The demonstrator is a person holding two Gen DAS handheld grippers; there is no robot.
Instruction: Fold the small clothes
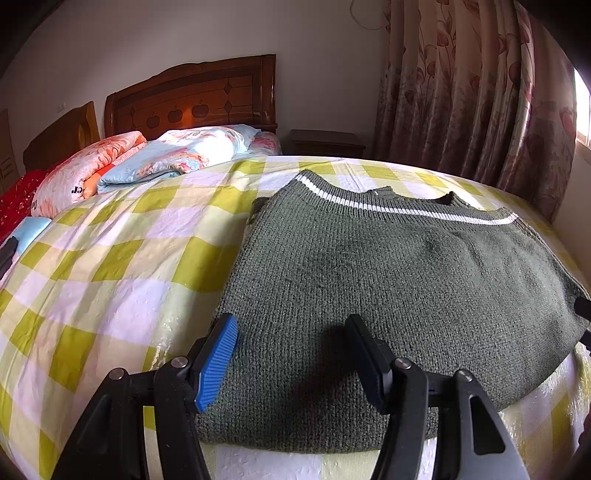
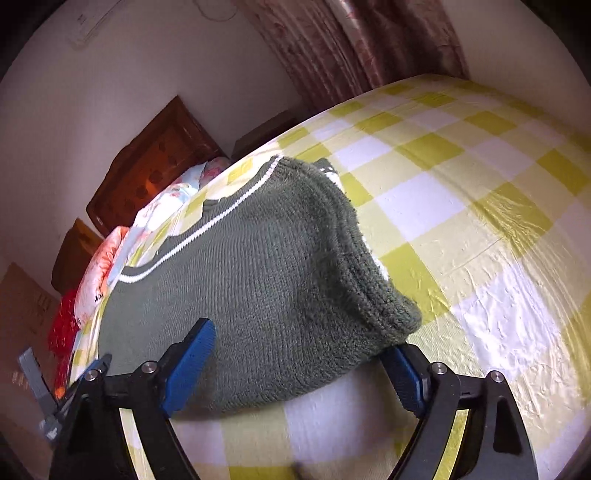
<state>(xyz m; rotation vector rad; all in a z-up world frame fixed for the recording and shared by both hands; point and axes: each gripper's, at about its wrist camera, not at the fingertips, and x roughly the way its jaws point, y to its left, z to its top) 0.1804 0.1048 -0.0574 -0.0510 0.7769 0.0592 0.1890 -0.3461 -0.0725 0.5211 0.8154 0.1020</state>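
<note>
On the yellow-checked bedsheet [image 1: 122, 266], my left gripper [image 1: 291, 354] and right gripper [image 2: 299, 373] hover spread wide over the folded dark-green knitted sweater [image 1: 388, 280].

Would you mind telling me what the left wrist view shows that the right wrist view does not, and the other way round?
Only the left wrist view shows the dark nightstand by the curtain, the window edge, and the sweater's far sleeve end.

Only the right wrist view shows the wall-mounted air conditioner and the sweater's thick ribbed edge bunched by the right gripper.

Both show the folded green sweater with its white stripe, the yellow checked bedsheet, the wooden headboard, the floral pillows, and open fingers; the left gripper hovers over the sweater.
</note>
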